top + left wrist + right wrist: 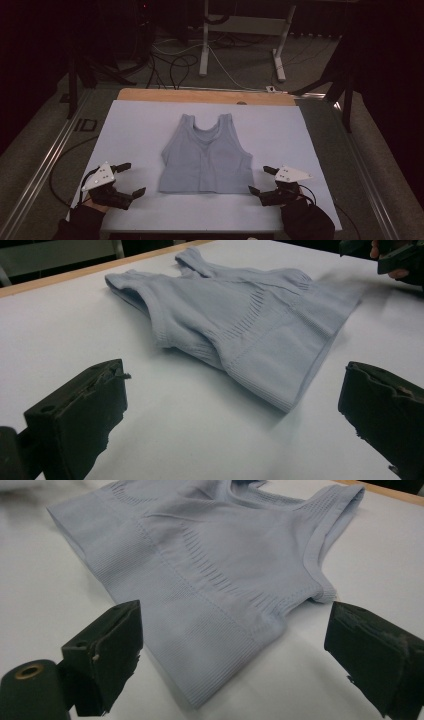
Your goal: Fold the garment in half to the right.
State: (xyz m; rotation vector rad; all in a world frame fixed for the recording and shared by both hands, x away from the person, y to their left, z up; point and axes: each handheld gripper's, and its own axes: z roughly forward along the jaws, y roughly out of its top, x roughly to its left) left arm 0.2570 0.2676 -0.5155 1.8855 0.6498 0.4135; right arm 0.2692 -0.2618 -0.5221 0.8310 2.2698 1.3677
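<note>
Lying flat in the middle of a white-covered table (135,130) is a pale blue sleeveless top (206,156), its straps pointing toward the far edge and its ribbed hem toward the near edge. The fabric looks smooth and spread out, with no fold in it yet.

A person's two hands come in from the near edge, each holding a black two-jaw gripper. The left gripper (129,178) rests near the near-left part of the table, a little apart from the hem's left corner. Its jaws stand wide apart with nothing between them. The right gripper (261,180) sits just beside the hem's right corner, jaws likewise spread and empty. In the left gripper view the top (240,325) lies ahead between the two jaws, its nearest hem corner not yet reached. In the right gripper view the hem corner of the top (200,590) lies just ahead of the spread jaws.

The work in hand looks like taking hold of the top by its lower corners, probably to fold it. To do that well, each gripper should slide low along the table so one jaw slips under the hem. Both layers of cloth should be pinched together at matching points. Gripping too shallow risks catching only the upper layer, and the top would then bunch.
</note>
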